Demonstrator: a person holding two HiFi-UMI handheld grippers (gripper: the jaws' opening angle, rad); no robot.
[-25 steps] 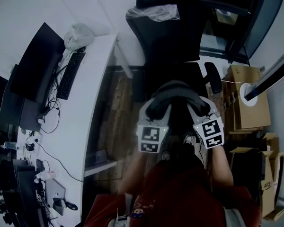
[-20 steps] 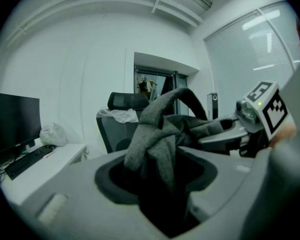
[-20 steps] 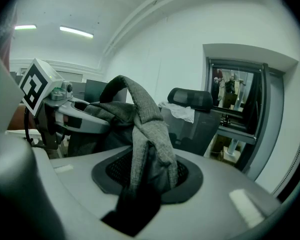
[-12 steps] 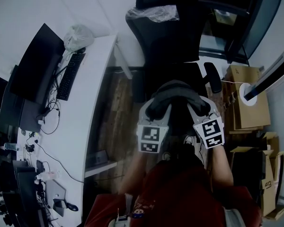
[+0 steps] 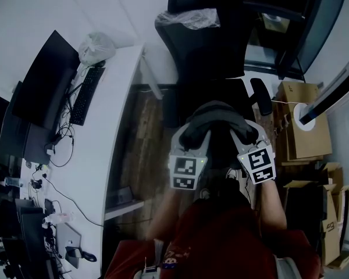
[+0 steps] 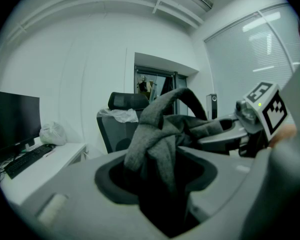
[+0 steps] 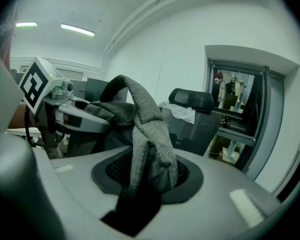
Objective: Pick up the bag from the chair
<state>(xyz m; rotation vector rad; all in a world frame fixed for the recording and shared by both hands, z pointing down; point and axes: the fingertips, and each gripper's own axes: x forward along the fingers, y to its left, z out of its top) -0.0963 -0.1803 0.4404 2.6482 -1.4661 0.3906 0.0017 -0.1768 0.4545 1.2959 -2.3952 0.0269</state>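
A dark grey fabric bag [image 5: 216, 121] hangs between my two grippers, in front of the black office chair [image 5: 209, 45]. My left gripper [image 5: 193, 133] is shut on the bag's left side; grey cloth [image 6: 155, 134] bunches up out of its jaws. On the other side, my right gripper [image 5: 239, 131] is shut on the bag, whose grey strap [image 7: 145, 129] rises from between its jaws. The left gripper [image 7: 65, 109] shows in the right gripper view, and the right gripper [image 6: 240, 129] in the left gripper view. The bag is off the chair seat.
A white desk [image 5: 113, 97] runs along the left with a monitor [image 5: 43, 80], a keyboard [image 5: 86, 92], a white plastic bag [image 5: 96, 42] and cables. Cardboard boxes [image 5: 302, 121] stand at the right. Clear plastic [image 5: 189, 17] lies over the chair's backrest.
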